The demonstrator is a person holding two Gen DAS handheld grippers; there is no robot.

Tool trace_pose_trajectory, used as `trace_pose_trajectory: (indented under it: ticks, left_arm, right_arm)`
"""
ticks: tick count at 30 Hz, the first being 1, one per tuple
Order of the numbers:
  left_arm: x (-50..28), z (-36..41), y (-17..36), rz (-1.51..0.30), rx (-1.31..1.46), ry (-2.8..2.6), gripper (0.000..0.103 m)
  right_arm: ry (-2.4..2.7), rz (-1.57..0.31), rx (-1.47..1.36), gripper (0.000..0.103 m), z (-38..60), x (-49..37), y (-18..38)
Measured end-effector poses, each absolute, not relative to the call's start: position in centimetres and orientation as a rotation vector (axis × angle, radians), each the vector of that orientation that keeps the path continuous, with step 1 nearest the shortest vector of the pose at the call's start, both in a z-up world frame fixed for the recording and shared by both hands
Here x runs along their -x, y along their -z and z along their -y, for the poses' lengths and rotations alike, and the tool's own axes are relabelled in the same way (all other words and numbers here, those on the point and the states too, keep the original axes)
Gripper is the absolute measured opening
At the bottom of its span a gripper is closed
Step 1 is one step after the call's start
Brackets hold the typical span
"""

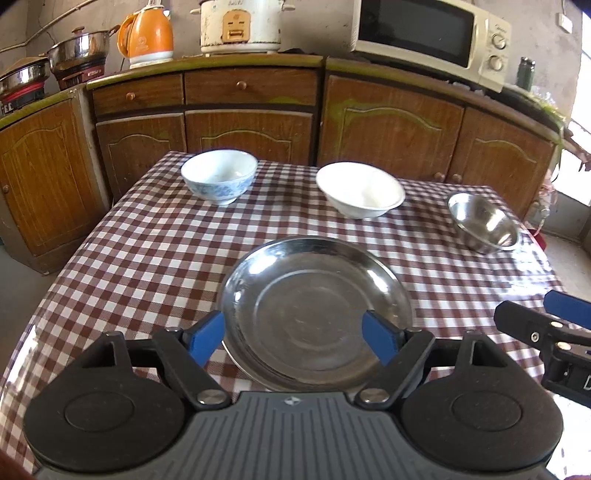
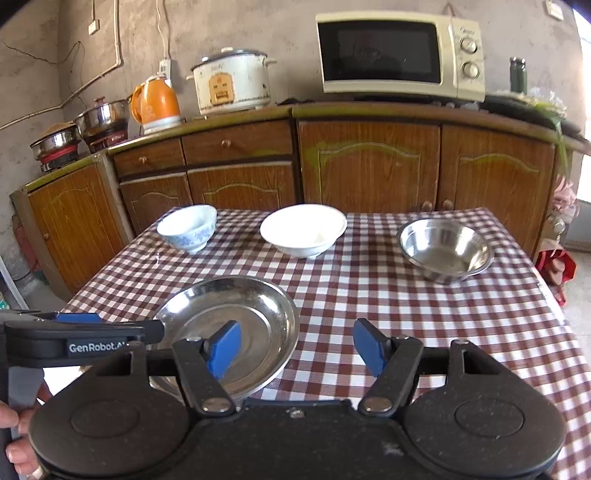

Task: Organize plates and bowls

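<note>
A steel plate (image 1: 314, 314) lies on the checked tablecloth (image 1: 147, 258) near the front; it also shows in the right wrist view (image 2: 236, 317). Behind it stand a blue-patterned bowl (image 1: 219, 181), a white bowl (image 1: 360, 194) and a steel bowl (image 1: 482, 223); the right wrist view shows them too: blue-patterned (image 2: 188, 227), white (image 2: 303, 229), steel (image 2: 445, 247). My left gripper (image 1: 295, 338) is open and empty, hovering over the plate's near part. My right gripper (image 2: 297, 347) is open and empty, just right of the plate, and shows at the right edge of the left view (image 1: 546, 325).
Wooden cabinets (image 1: 251, 122) run behind the table, with a microwave (image 1: 428, 33), rice cooker (image 1: 240, 26), orange kettle (image 1: 147, 37) and steel pots (image 1: 79, 48) on top. A red bag (image 2: 556, 264) hangs past the table's right edge.
</note>
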State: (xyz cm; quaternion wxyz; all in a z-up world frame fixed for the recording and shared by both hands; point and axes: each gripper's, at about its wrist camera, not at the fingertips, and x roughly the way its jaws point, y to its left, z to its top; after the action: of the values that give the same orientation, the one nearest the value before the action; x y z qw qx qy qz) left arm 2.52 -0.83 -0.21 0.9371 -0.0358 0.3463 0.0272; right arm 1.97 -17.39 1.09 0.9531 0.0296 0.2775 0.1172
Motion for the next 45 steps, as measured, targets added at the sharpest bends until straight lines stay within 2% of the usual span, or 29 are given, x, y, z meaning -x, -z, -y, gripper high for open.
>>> trace_pose_trajectory:
  ticks: [12,27,45]
  left_arm:
    - [-1.4,3.5,-0.8,-0.686,0.051,-0.017,0.089]
    - [-4.1,8.8,-1.5,-0.676,0.019,0.057,0.091]
    - [-8.1,13.9,-0.5,-0.700,-0.038,0.090,0.092]
  right_arm:
    - [-0.238,-0.535,-0.043,0.081,19.3,0.2,-2.7]
    - [-0.152,-0.500,-0.027,0.081,25.2,-2.6,-4.6]
    - [-0.034,-0.482,-0.076,0.083,32.3,-6.1,-3.5]
